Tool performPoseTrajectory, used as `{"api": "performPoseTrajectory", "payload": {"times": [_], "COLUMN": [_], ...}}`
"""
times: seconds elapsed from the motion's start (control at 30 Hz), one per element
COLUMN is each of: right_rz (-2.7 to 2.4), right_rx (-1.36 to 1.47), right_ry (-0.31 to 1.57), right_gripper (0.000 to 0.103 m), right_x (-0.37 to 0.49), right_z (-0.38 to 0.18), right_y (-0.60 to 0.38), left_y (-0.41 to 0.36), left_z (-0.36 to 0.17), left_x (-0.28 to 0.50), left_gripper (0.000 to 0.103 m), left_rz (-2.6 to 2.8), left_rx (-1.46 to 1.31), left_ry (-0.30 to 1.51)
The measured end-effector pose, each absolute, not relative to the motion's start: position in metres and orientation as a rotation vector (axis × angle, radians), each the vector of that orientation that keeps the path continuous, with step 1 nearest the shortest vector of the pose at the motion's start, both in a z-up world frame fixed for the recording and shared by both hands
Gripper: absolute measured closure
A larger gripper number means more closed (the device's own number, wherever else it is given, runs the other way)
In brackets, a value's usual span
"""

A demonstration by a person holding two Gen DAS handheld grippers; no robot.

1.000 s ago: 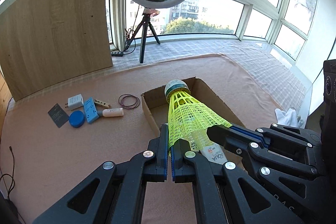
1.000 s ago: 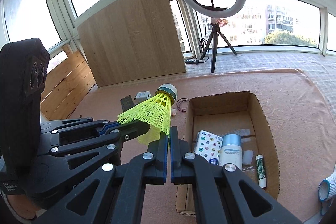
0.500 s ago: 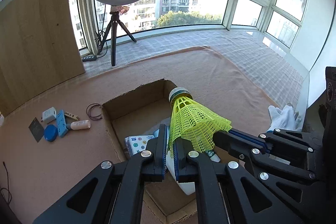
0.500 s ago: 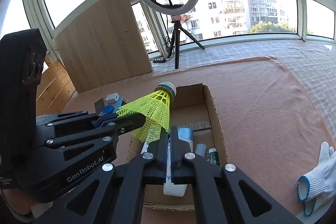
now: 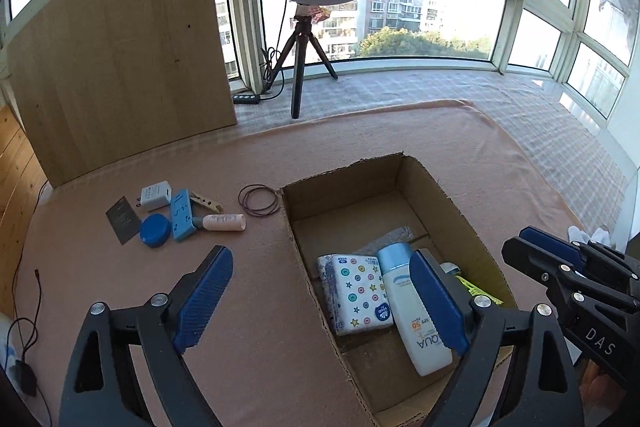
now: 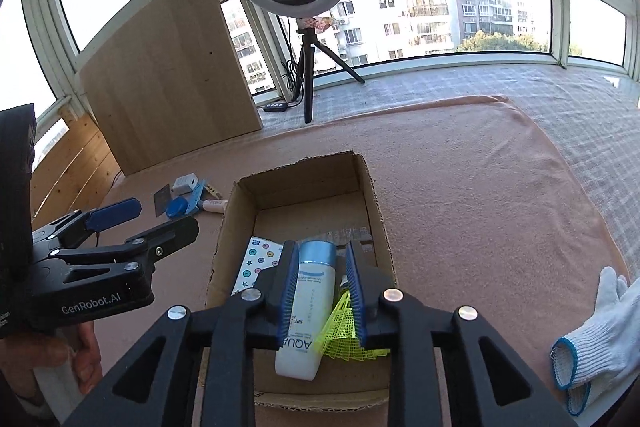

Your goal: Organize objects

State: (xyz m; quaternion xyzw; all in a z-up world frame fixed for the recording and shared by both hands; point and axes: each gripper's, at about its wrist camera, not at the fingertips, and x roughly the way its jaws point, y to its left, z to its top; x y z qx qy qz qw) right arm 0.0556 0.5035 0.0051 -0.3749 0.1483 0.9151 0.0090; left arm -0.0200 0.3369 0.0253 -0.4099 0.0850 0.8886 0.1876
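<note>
The yellow shuttlecock (image 6: pixel 343 331) lies in the cardboard box (image 5: pixel 289 215) beside a white sunscreen bottle (image 5: pixel 412 311) and a dotted tissue pack (image 5: pixel 354 293). In the left wrist view only its cork and a bit of mesh (image 5: pixel 476 289) show behind a finger. My left gripper (image 5: pixel 320 293) hangs over the box's left wall, its jaws opening wide with nothing held. My right gripper (image 6: pixel 323 287) is above the box (image 6: pixel 224 227), jaws opening. The bottle (image 6: pixel 308 291) and shuttlecock show below its gap, free of the pads. Each gripper shows in the other's view: (image 6: pixel 146 223), (image 5: pixel 532 241).
Loose items lie on the pink blanket left of the box: a white charger (image 5: pixel 156 195), a blue lid (image 5: pixel 155 230), a blue block (image 5: pixel 182 215), a pink tube (image 5: pixel 224 223), a black card (image 5: pixel 124 221) and a hair band (image 5: pixel 259 201). A tripod ring light (image 5: pixel 298 67) and wooden board (image 5: pixel 120 47) stand behind. A white glove (image 6: pixel 596 331) lies at the right.
Both grippers were shut on the shuttlecock's skirt, holding it over the box. Both have opened, and the shuttlecock has dropped into the box beside the bottle.
</note>
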Motion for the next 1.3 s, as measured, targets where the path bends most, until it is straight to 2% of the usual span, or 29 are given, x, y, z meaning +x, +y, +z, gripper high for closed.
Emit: {"api": "performPoseTrajectory", "payload": {"times": [0.1, 1.3], "right_rz": [2.883, 3.122], "right_rx": [-1.174, -1.347], "right_ry": [0.469, 0.189], "right_gripper": [0.071, 0.07], "right_x": [0.051, -0.014], "right_z": [0.007, 0.023], "right_y": [0.495, 0.248], "left_y": [0.323, 0.014], "left_z": [0.026, 0.04], "left_x": [-0.019, -0.002], "left_gripper": [0.011, 0.011], "left_rz": [2.516, 2.816], "left_rx": [-1.164, -1.248], "left_ry": [0.226, -0.088]}}
